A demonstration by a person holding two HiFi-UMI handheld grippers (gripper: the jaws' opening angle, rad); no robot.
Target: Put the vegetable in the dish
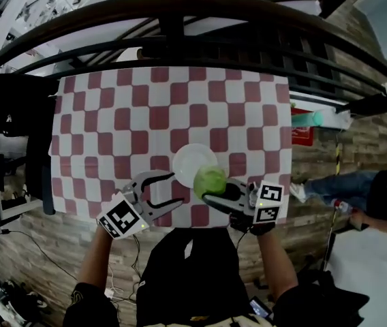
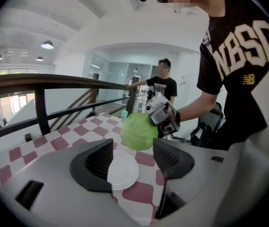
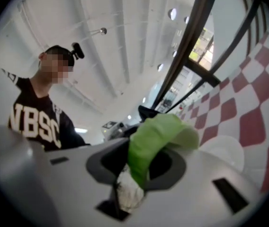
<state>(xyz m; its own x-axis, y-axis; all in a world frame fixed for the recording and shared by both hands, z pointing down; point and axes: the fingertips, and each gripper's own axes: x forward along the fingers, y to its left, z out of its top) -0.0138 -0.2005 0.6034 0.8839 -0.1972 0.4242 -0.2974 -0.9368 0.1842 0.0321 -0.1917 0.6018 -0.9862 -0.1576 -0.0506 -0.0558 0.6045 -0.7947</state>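
Am seeing bright, even indoor light in all three views. Ceiling lamps [image 2: 47, 45] glowing in left gripper view. Window [image 3: 198, 44] blowing out in right gripper view. White dish [image 1: 190, 161] glaring slightly; shadows falling soft on checked tablecloth [image 1: 112, 114]. Fisheye bending railing [image 1: 180, 9], black vignette ringing edges. Am finding green vegetable [image 3: 156, 136] blurring close to lens.
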